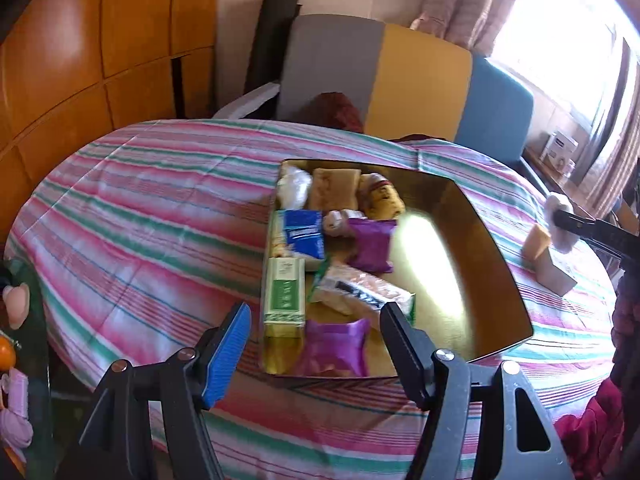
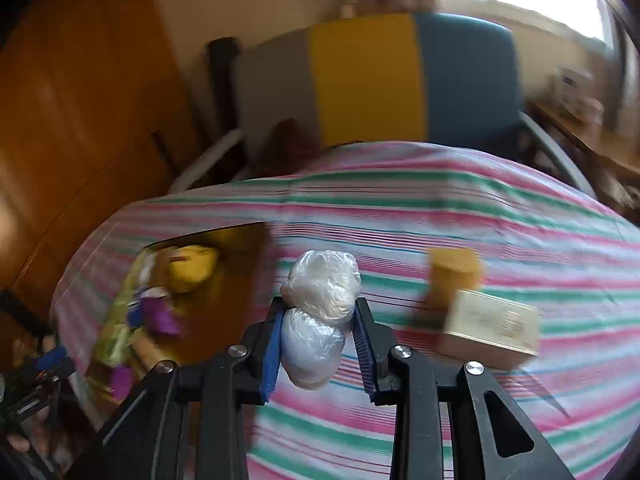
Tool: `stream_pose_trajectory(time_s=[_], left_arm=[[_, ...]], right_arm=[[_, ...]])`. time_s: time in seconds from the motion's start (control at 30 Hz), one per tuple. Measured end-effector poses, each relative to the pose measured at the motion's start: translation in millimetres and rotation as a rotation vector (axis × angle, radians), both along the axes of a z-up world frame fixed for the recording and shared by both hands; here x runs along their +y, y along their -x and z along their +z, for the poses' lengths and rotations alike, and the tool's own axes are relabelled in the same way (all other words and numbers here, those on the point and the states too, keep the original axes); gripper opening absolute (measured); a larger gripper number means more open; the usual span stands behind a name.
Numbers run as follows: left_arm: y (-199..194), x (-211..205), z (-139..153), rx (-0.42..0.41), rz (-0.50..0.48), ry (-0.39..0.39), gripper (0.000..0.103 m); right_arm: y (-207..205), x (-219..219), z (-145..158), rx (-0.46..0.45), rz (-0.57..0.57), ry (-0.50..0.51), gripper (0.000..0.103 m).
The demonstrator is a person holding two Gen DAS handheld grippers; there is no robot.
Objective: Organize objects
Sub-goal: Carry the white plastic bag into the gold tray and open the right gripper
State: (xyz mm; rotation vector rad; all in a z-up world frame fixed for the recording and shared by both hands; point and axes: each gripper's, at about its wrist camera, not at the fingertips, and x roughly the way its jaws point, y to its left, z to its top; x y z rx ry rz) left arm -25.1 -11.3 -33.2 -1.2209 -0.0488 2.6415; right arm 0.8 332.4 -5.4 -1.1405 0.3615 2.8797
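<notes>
A shiny gold tray [image 1: 480, 264] lies on the striped table and holds several snack packets: purple pouches [image 1: 372, 244], a blue packet [image 1: 304, 234], a green box [image 1: 284, 296]. My left gripper [image 1: 316, 344] is open and empty, hovering over the tray's near edge. My right gripper [image 2: 320, 336] is shut on a white plastic-wrapped bundle [image 2: 320, 300] and holds it above the cloth, right of the tray [image 2: 236, 280]. The same bundle [image 1: 560, 220] shows at the right edge of the left wrist view.
A tan box [image 2: 492, 332] and a yellow-brown cup-like object [image 2: 452, 276] stand on the striped cloth [image 2: 440, 208] to the right of the bundle. A grey, yellow and blue chair [image 1: 380, 76] stands behind the table. Wooden cabinets [image 1: 80, 60] are at left.
</notes>
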Motion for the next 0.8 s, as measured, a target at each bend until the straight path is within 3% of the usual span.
stream_pose_trajectory(time_s=[0.13,0.33,0.43,0.53,0.8], left_arm=[[1,-18,-6,-0.011,0.034,-0.004,0.068],[4,-35,-13,-0.032,0.061,-0.019,0.068],[5,-39,-17,-0.042,0.063,-0.026,0.068],[6,-39,-21,-0.054,0.060,-0.030,0.068],[3,-31,-22,-0.056,0.039,-0.020,0.068]], right_arm=[[32,-63,-14,-0.035,0.122,0.002,0.033],[84,-122,-72,-0.196,0.158,-0.002,0.033],[95,-146,-96,-0.264,0.185,-0.071,0.033],[96,-161,-108,-0.285,0.221,-0.090,0.033],[86,-166,-113,-0.303,0.309,-0.023,0.037]])
